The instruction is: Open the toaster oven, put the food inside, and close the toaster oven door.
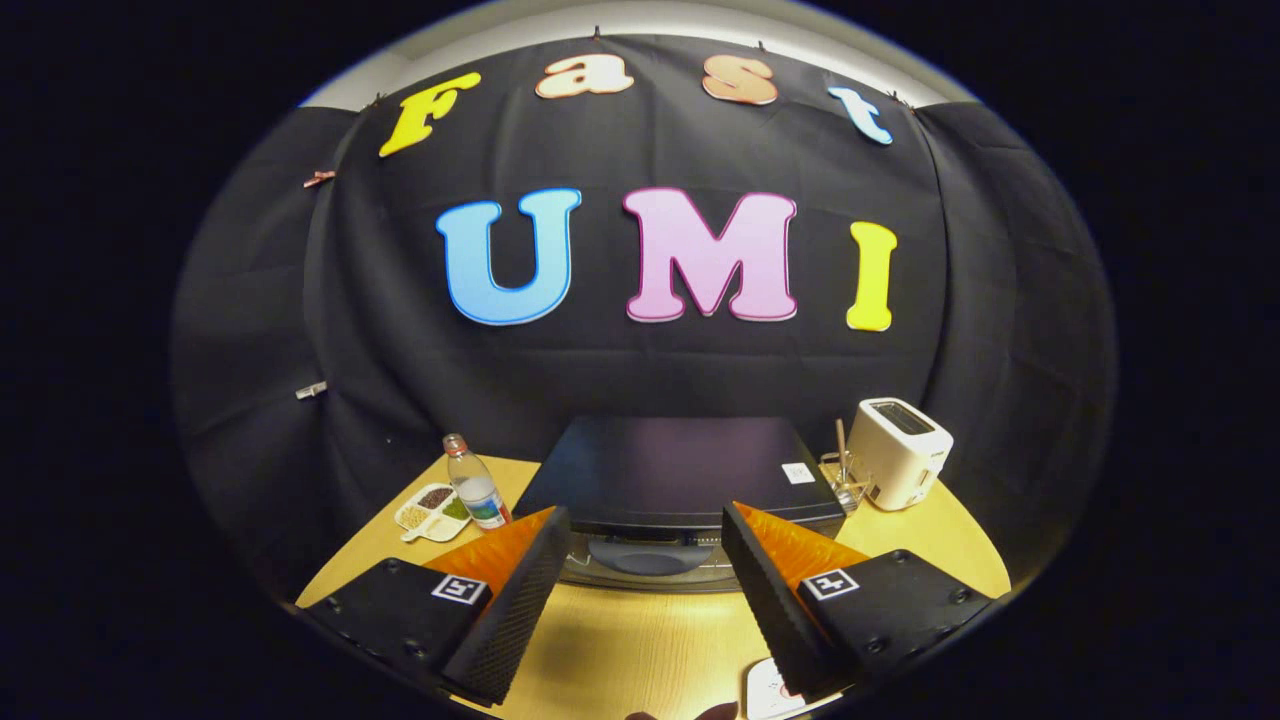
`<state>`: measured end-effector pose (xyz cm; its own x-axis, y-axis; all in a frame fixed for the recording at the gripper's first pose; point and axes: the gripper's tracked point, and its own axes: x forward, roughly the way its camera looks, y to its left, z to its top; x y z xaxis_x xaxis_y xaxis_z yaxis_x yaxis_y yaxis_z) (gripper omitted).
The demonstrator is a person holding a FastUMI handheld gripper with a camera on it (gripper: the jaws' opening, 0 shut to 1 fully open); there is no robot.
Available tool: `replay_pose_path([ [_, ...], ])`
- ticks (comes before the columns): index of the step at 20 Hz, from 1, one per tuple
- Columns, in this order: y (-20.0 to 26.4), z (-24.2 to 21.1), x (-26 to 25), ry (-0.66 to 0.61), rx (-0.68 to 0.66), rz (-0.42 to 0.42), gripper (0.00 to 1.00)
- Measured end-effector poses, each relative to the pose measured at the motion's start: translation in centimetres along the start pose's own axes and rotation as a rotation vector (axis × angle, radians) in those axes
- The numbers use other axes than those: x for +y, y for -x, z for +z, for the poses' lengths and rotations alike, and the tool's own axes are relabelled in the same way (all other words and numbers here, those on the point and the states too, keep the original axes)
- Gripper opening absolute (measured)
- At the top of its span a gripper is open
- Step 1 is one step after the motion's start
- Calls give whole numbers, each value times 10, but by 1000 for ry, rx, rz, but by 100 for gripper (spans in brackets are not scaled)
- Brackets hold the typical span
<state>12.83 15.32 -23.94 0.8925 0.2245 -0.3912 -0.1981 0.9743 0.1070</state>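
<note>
At the bottom of the frame my gripper (645, 560) stands spread wide, its fingers (515, 600) apart and grasping nothing, over the wooden table (640, 650). Just beyond the tips, in the lower middle, sits the black oven (680, 470), seen from above, with its handle (648, 553) showing between the fingers. To the oven's left stand a water bottle (476, 488) and, beside that, a divided dish (430, 511) of small foods. To its right are a clear holder (845, 480) with a stick in it and a white toaster (900, 452). A white plate (765, 692) peeks out at the bottom edge, by my right finger.
</note>
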Motion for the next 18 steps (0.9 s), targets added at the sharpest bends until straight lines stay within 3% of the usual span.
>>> replay_pose_path([
  [8, -69, -54, 1, -20, 124, -33, 98],
  [18, -90, -72, -3, -23, 174, -75, 99],
])
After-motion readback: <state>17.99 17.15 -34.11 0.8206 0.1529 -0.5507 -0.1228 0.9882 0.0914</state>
